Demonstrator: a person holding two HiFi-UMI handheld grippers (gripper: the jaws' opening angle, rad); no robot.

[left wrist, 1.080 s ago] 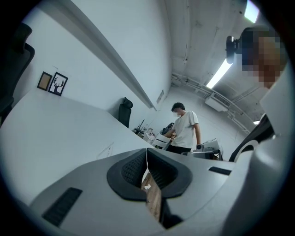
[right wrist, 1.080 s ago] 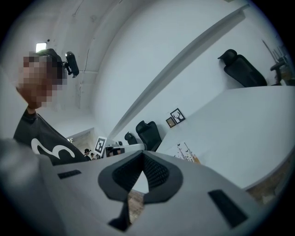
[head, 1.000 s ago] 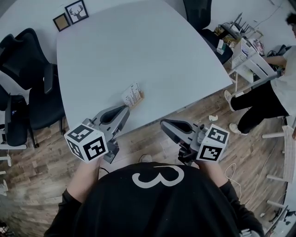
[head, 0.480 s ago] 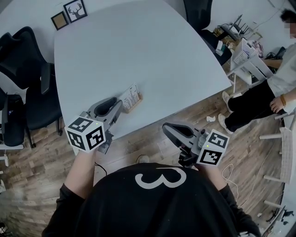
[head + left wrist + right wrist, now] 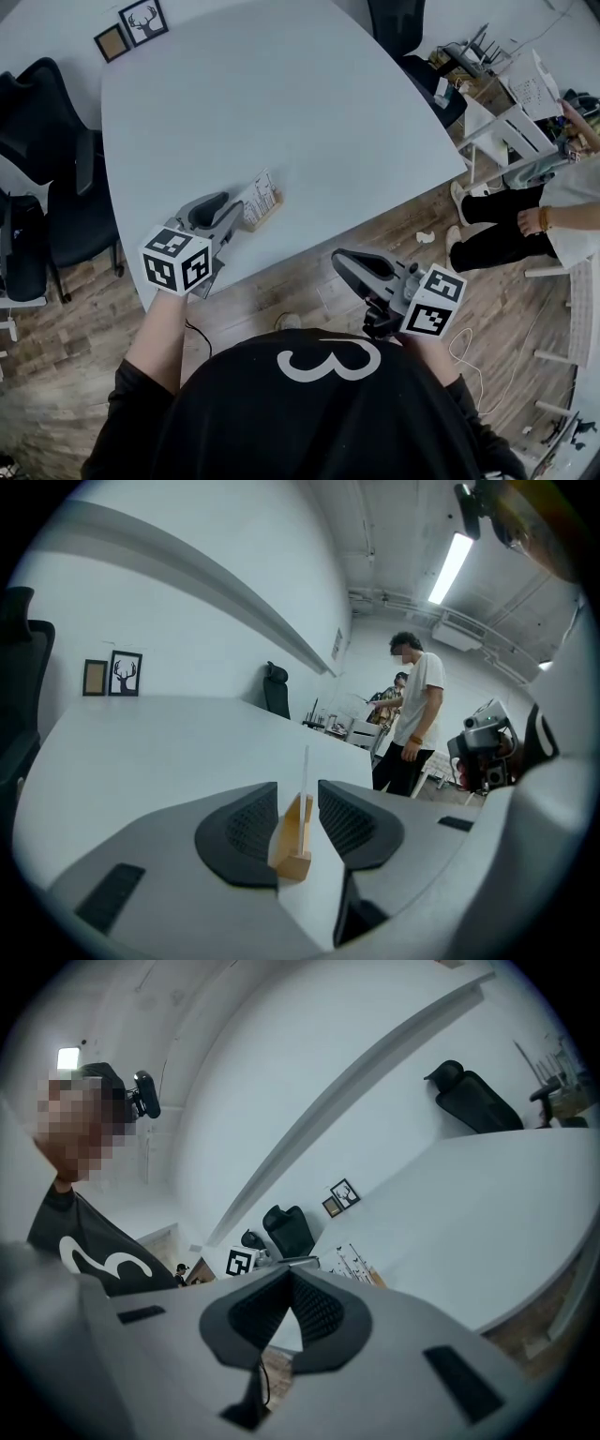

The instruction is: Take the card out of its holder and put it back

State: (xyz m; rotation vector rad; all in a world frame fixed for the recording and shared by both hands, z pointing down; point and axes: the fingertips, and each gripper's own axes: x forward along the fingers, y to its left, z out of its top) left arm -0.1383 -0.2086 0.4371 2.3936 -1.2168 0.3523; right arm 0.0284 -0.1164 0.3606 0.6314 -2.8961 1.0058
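Note:
A printed white card [image 5: 260,194] stands in a small wooden holder [image 5: 272,201] near the front edge of the pale table [image 5: 281,103]. My left gripper [image 5: 232,208] reaches over that edge, pointing at the card. In the left gripper view its jaws have just been opening and stand wide. The holder [image 5: 293,841] and the edge-on card [image 5: 305,775] show in the gap of the left gripper [image 5: 298,786], with neither pad pressing on them. My right gripper [image 5: 339,258] hangs off the table over the wooden floor. In its own view the right gripper [image 5: 289,1274] is shut and empty.
Two small picture frames [image 5: 131,28] lean at the table's far left corner. Black office chairs [image 5: 47,141] stand to the left and another [image 5: 398,23] beyond the far edge. A person [image 5: 525,216] stands beside a cluttered white rack [image 5: 506,122] on the right.
My left gripper has moved down and forward over the table edge toward the card holder, and its jaws have opened. The right gripper has barely moved. The person at the right shifted.

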